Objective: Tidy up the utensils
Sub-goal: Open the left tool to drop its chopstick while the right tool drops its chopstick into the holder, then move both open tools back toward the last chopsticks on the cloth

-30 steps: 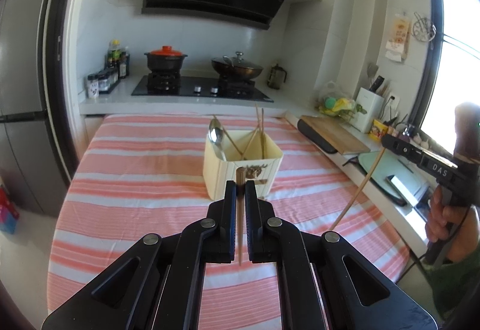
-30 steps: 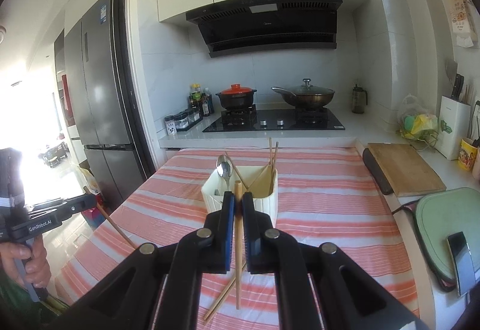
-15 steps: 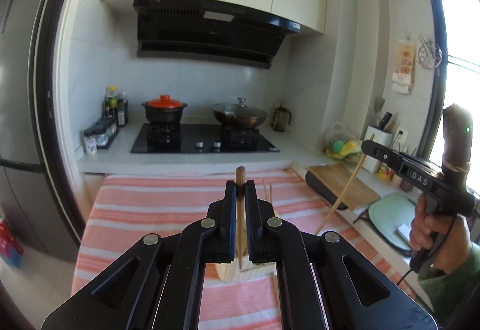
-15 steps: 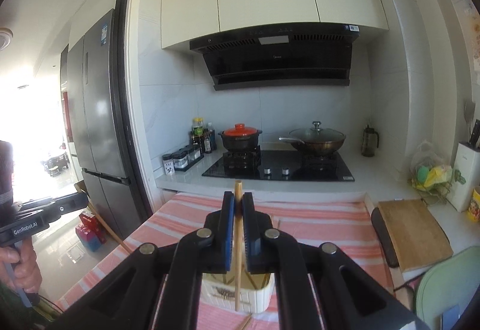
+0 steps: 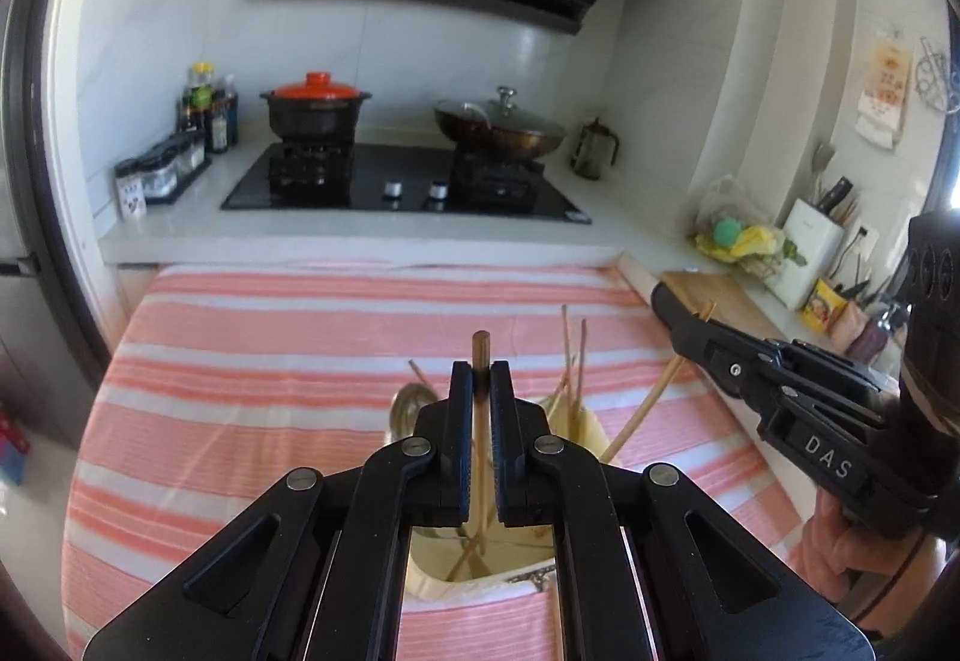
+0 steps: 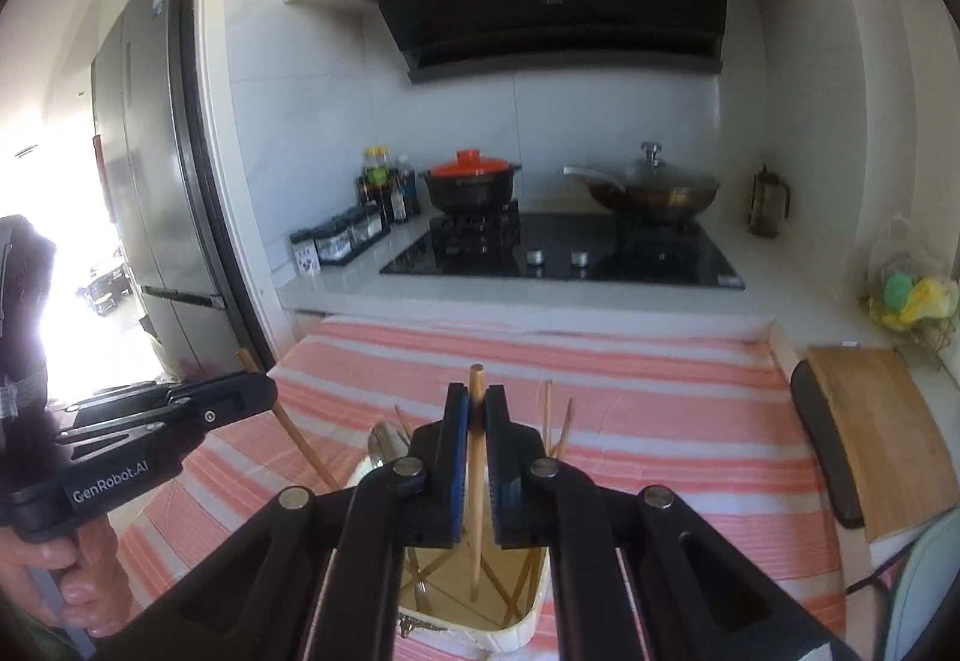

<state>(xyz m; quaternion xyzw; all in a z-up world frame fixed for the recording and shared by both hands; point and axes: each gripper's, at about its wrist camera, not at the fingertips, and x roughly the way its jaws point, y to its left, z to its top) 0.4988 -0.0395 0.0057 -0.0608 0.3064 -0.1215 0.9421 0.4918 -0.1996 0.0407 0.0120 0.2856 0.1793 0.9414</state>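
Left wrist view: left gripper (image 5: 478, 391) clamped on chopstick (image 5: 480, 421); right gripper (image 6: 476, 409) likewise (second chopstick (image 6: 475, 481)), above holder (image 6: 528, 622).

Table under pink-and-white striped cloth (image 5: 270, 361), cream utensil holder (image 6: 528, 625) standing on it

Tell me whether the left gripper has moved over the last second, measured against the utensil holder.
Yes. The left gripper, shut on a chopstick, has come forward over the utensil holder, which stood ahead of its fingertips a second ago and now sits beneath them.
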